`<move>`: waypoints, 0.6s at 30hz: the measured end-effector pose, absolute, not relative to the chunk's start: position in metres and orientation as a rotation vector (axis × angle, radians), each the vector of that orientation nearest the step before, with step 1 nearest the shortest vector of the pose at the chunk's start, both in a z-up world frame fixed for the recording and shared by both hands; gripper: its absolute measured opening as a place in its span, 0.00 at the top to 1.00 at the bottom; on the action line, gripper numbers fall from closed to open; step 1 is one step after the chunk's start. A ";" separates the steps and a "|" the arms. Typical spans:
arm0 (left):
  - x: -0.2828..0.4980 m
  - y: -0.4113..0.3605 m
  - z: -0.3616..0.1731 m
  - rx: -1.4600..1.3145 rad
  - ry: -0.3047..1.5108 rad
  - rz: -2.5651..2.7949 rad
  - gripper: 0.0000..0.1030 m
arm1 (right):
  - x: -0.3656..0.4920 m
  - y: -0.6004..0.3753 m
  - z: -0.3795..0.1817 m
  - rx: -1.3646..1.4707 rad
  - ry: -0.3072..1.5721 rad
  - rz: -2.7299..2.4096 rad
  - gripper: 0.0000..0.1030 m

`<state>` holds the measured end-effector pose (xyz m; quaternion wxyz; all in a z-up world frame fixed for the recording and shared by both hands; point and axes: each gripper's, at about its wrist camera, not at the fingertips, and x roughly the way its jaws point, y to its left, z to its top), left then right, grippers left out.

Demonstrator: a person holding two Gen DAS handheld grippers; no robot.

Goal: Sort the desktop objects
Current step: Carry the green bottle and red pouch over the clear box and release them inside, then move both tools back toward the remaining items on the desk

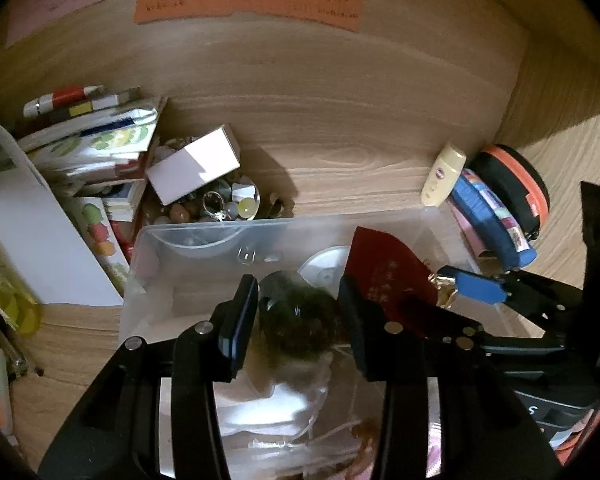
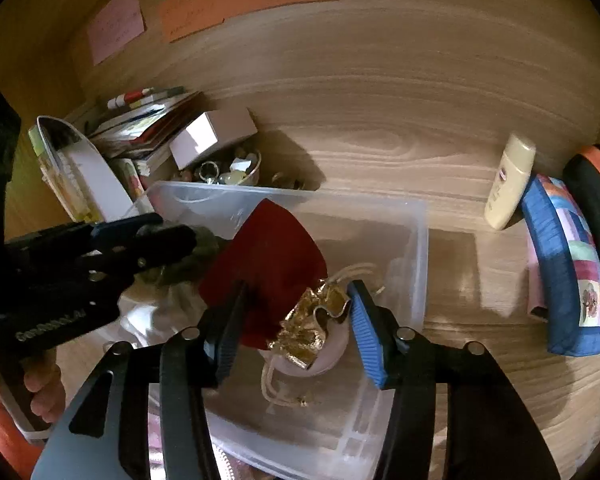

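A clear plastic bin [image 1: 148,264] [image 2: 418,248] sits on the wooden desk. My left gripper [image 1: 298,312] is over it, its jaws closed around a dark mossy-green ball [image 1: 300,316] above a white pouch [image 1: 284,404]. My right gripper [image 2: 296,316] holds a red cloth pouch [image 2: 268,256] with crumpled gold foil [image 2: 308,328] between its jaws, above a pale pink pouch [image 2: 332,356] in the bin. The red pouch [image 1: 384,272] and the right gripper [image 1: 476,288] also show in the left wrist view. The left gripper [image 2: 172,236] shows at the left of the right wrist view.
A bowl of trinkets [image 1: 228,204] with a white box [image 1: 196,164] on it stands behind the bin. Books and packets [image 1: 92,140] pile at the left. A cream bottle [image 2: 508,180], a blue patchwork case [image 2: 568,276] and a black-orange case [image 2: 596,192] lie at the right.
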<state>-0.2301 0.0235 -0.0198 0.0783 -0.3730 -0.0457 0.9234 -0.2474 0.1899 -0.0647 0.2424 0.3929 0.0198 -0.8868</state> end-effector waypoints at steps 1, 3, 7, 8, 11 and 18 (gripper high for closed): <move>-0.227 0.023 -0.018 -1.106 -0.141 2.767 0.55 | -0.246 0.189 -0.063 1.078 0.052 -2.415 0.51; -0.221 0.021 -0.012 -1.086 -0.139 2.771 0.53 | -0.241 0.188 -0.060 1.082 0.042 -2.395 0.44; -0.207 0.020 -0.004 -1.056 -0.124 2.776 0.52 | -0.222 0.186 -0.051 1.052 0.083 -2.418 0.39; -0.204 0.019 -0.002 -1.050 -0.124 2.774 0.52 | -0.218 0.186 -0.049 1.052 0.103 -2.425 0.37; -0.191 0.018 0.003 -1.028 -0.120 2.777 0.43 | -0.207 0.188 -0.046 1.069 0.117 -2.438 0.31; -0.161 0.013 0.011 -0.993 -0.094 2.796 0.27 | -0.178 0.199 -0.037 1.044 0.119 -2.503 0.31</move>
